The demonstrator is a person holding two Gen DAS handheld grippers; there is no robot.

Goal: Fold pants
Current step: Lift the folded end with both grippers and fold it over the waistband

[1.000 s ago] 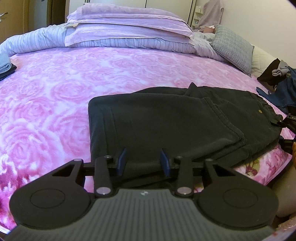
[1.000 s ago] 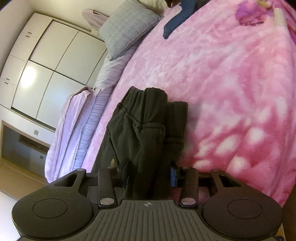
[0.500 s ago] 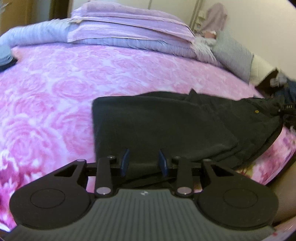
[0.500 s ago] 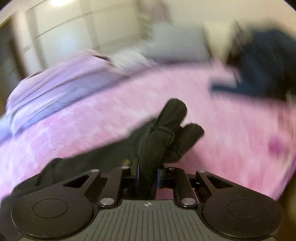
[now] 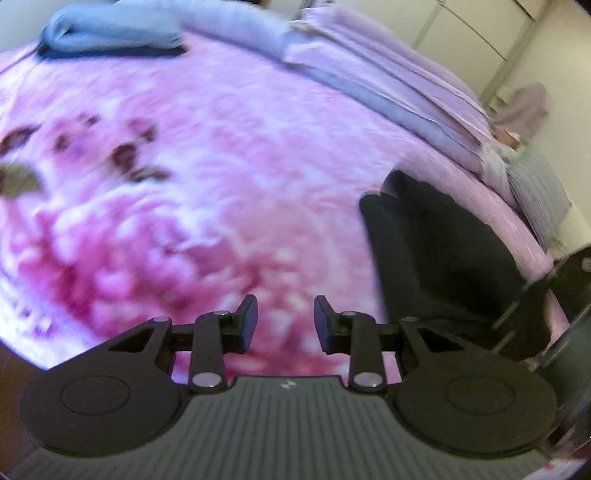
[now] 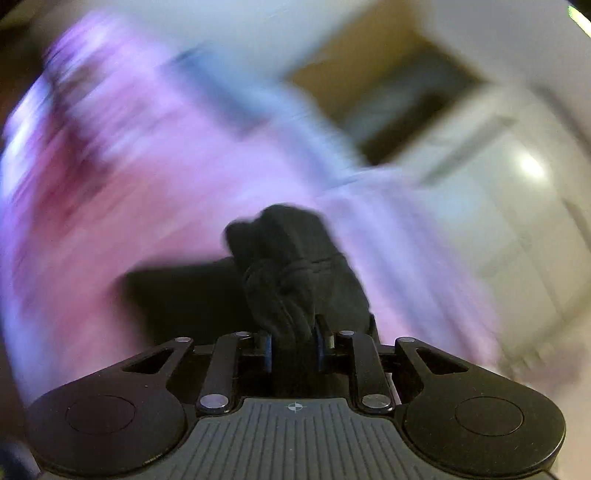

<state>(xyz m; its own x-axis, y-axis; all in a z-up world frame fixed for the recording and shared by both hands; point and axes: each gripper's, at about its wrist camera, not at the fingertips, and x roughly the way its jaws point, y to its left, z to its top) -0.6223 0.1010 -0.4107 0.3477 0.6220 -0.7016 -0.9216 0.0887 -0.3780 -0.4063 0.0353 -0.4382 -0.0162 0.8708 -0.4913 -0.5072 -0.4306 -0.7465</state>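
Observation:
The dark pants (image 5: 436, 254) lie folded on the pink rose blanket (image 5: 192, 192), at the right of the left wrist view. My left gripper (image 5: 285, 325) is open over bare blanket, to the left of the pants, with nothing between its fingers. In the blurred right wrist view my right gripper (image 6: 293, 350) is shut on a bunched end of the pants (image 6: 291, 266), which stands up in front of the jaws while the rest of the cloth trails down to the left. Part of the other gripper (image 5: 569, 295) shows at the right edge of the left wrist view.
Folded lilac bedding (image 5: 388, 85) and a blue-grey quilt (image 5: 229, 26) line the bed's far side. A folded blue garment (image 5: 110, 33) lies at the far left, a grey pillow (image 5: 535, 188) at the right. White wardrobe doors (image 6: 517, 184) stand beyond the bed.
My left gripper has swung left off the pants and now hangs over bare blanket. My right gripper closed on the pants' end and is sweeping fast with it, blurring its view.

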